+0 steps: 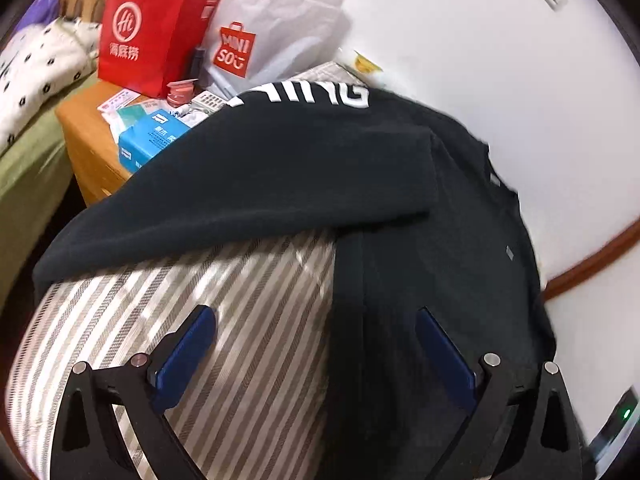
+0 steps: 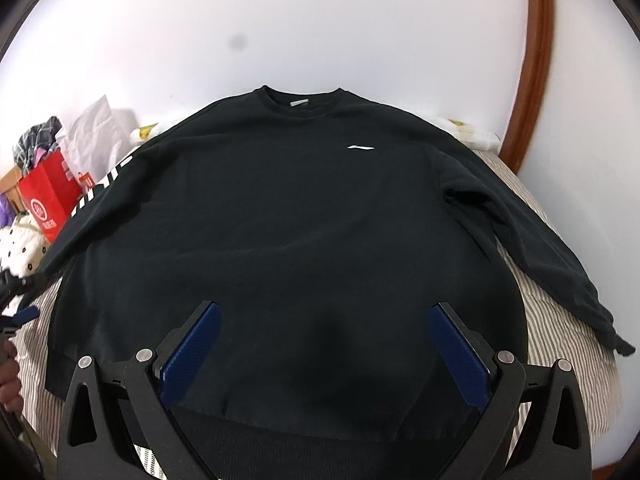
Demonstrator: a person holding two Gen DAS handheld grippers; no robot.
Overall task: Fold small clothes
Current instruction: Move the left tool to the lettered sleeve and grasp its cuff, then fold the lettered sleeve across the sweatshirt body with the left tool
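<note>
Left wrist view: the left gripper (image 1: 316,340) was held wide apart, nothing between its blue pads (image 1: 188,356). It hovered over the striped bedsheet (image 1: 224,320), with the black sweatshirt (image 1: 420,260) spread from 12 to 3 o'clock. One lettered sleeve (image 1: 248,184) was laid across toward 9 o'clock. Toward 11 o'clock a wooden nightstand (image 1: 88,152) was seen, bearing a red paper bag (image 1: 148,28), a white Miniso bag (image 1: 272,32) and a blue tissue pack (image 1: 148,140).

Right wrist view: the right gripper (image 2: 324,340) was likewise spread wide and empty, poised above the lower hem of the sweatshirt (image 2: 288,220). The garment was laid flat, front up, collar (image 2: 302,98) at 12 o'clock, a small white logo (image 2: 361,147) near 1 o'clock, and the plain sleeve (image 2: 540,248) stretched toward 3 o'clock. The left gripper (image 2: 22,314) was glimpsed at 9 o'clock.
</note>
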